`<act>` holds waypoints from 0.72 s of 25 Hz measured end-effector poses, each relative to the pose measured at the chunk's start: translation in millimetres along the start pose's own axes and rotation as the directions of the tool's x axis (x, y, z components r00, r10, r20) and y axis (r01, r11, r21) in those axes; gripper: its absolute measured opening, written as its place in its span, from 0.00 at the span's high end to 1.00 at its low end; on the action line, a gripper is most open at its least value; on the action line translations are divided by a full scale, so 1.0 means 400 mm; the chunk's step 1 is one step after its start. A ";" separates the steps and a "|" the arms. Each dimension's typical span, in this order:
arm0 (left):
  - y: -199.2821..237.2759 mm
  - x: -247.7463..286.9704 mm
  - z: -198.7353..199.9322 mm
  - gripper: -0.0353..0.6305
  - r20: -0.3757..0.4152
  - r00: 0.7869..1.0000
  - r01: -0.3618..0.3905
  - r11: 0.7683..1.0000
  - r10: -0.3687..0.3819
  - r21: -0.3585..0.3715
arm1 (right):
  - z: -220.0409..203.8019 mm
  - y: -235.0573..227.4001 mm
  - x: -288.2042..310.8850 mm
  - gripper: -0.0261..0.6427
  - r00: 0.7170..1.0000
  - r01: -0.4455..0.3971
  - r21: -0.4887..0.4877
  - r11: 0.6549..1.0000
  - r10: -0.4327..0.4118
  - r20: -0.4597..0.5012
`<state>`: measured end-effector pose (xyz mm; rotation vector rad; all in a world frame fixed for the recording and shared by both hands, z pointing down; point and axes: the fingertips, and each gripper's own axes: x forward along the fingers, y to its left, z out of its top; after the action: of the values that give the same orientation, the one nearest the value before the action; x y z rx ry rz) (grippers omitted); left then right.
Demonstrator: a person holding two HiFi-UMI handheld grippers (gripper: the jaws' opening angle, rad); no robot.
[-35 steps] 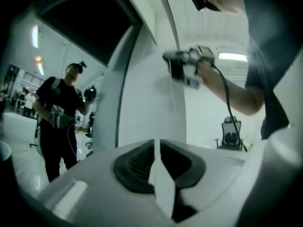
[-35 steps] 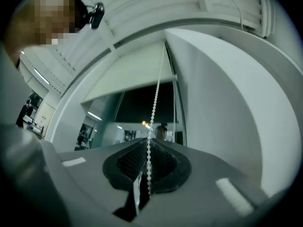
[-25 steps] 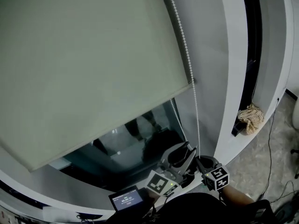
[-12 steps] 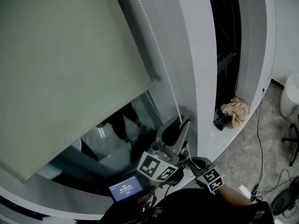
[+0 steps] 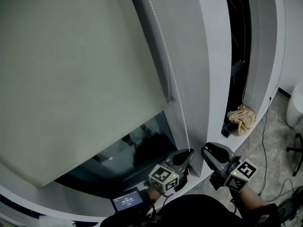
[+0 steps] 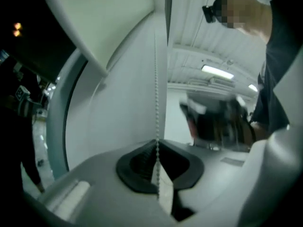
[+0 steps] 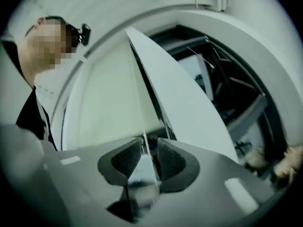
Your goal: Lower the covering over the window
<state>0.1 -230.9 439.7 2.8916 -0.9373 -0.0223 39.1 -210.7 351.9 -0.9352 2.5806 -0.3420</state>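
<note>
Hanging most of the way down the window, the blind (image 5: pixel 80 79) leaves a strip of dark glass (image 5: pixel 142 143) bare under its bottom bar. The glass shows only murky reflections that cannot be made out. The bead chain (image 5: pixel 176 98) drops beside the blind's right edge, along the white window frame (image 5: pixel 203 79), to the left hand-held gripper (image 5: pixel 185 156).

In the left gripper view, that hand-held gripper (image 6: pixel 156 148) has its jaws pressed together on the chain (image 6: pixel 156 103), having just been closing. The chain rises straight from the pads and is cut off at the top of the picture. Beyond it sits a dark, smeared shape too blurred to name.

The right hand-held gripper (image 5: pixel 210 154) sits just to the right of the left one, clear of the frame. Its jaws have just been opening. In the right gripper view they stand apart (image 7: pixel 147 150) with a thin line (image 7: pixel 138 98) running down into the gap. It looks like the chain, though the beads cannot be seen, and the pads do not press on it.

A crumpled cloth (image 5: pixel 241 119) lies on the sill by the dark opening to the right. A small lit screen (image 5: pixel 127 201) shows at the bottom edge, its print too small to read.
</note>
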 end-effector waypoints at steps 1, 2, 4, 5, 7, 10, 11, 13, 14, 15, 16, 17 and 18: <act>-0.004 -0.006 -0.102 0.93 -0.085 0.996 0.014 1.000 -0.014 -0.007 | 0.099 0.042 0.043 0.79 0.996 -0.040 -0.045 0.998 0.043 0.074; -0.012 -0.016 -0.194 0.93 -0.157 0.987 0.022 1.000 -0.023 -0.008 | 0.184 0.078 0.089 0.73 0.989 -0.067 -0.077 0.995 0.076 0.125; -0.032 -0.048 -0.325 0.93 -0.255 0.967 0.022 1.000 -0.021 0.000 | 0.309 0.143 0.180 0.69 0.976 -0.128 -0.092 0.987 0.142 0.163; -0.046 -0.062 -0.364 0.93 -0.283 0.959 0.022 1.000 -0.022 -0.005 | 0.355 0.181 0.219 0.64 0.968 -0.182 -0.084 0.980 0.193 0.163; -0.066 -0.079 -0.415 0.93 -0.314 0.949 0.027 1.000 -0.030 -0.016 | 0.440 0.257 0.272 0.64 0.939 -0.290 -0.074 0.954 0.299 0.172; -0.056 -0.084 -0.458 0.93 -0.332 0.943 0.025 1.000 -0.020 0.013 | 0.552 0.306 0.323 0.81 0.928 -0.294 -0.166 0.941 0.323 0.186; -0.053 -0.084 -0.453 0.93 -0.335 0.942 0.023 1.000 -0.015 0.018 | 0.571 0.304 0.340 0.91 0.934 -0.277 -0.199 0.940 0.312 0.172; -0.052 -0.094 -0.438 0.93 -0.352 0.936 0.014 1.000 -0.004 0.026 | 0.584 0.295 0.350 0.94 0.933 -0.270 -0.224 0.936 0.312 0.181; -0.052 -0.111 -0.434 0.93 -0.365 0.931 0.009 0.999 0.003 0.031 | 0.583 0.293 0.341 0.94 0.926 -0.263 -0.239 0.935 0.314 0.210; -0.050 -0.136 -0.432 0.93 -0.369 0.929 0.004 0.999 0.012 0.042 | 0.575 0.295 0.328 0.94 0.922 -0.243 -0.266 0.933 0.307 0.234; -0.043 -0.165 -0.427 0.93 -0.348 0.937 -0.006 0.998 0.026 0.059 | 0.555 0.296 0.316 0.94 0.926 -0.217 -0.300 0.929 0.293 0.238; -0.031 -0.192 -0.408 0.93 -0.295 0.954 -0.026 0.997 0.047 0.075 | 0.522 0.294 0.308 0.94 0.937 -0.187 -0.335 0.923 0.270 0.221; -0.015 -0.218 -0.372 0.93 -0.221 0.972 -0.060 0.994 0.077 0.086 | 0.472 0.285 0.304 0.94 0.952 -0.157 -0.366 0.917 0.239 0.190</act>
<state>-60.3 -161.2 585.5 2.8505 -1.0151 0.3467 -31.3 -223.4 110.5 -0.7568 2.5276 0.2765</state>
